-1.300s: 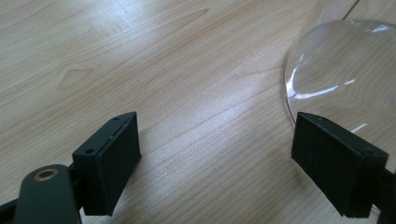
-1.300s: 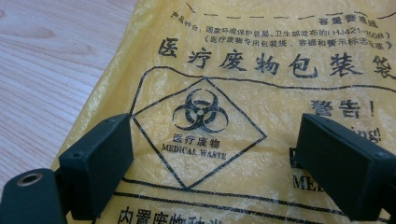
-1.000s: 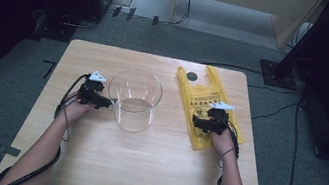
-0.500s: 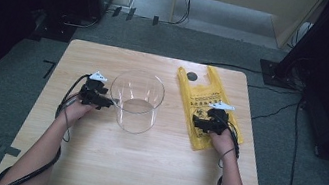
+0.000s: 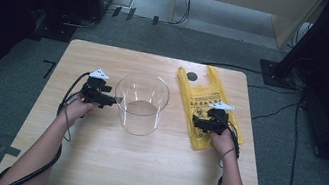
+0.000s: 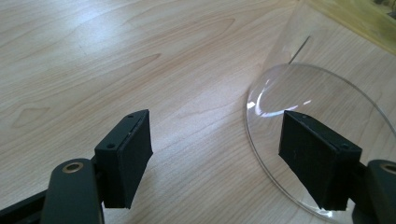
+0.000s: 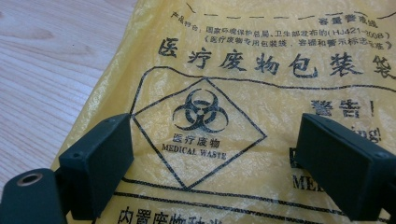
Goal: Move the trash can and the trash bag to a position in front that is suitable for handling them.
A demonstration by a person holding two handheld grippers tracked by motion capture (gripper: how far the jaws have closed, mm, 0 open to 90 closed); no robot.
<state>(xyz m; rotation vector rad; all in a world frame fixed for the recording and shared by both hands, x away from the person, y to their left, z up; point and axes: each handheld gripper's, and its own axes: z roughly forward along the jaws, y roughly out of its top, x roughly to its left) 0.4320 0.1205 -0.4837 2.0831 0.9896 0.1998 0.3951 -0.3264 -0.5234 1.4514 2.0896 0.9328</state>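
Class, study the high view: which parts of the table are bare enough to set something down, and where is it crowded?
Bare wood: the near strip of the table between the two forearms, and the far-left corner behind the left gripper. Crowded: the middle band, where the clear container stands beside that gripper, and the right side, where the yellow bag lies under the right gripper.

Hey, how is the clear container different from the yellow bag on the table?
The clear container stands upright and round; the yellow bag lies flat. The container is see-through and plain; the bag is opaque, printed with a biohazard symbol and "MEDICAL WASTE". Both rest on the wooden table, each beside a gripper.
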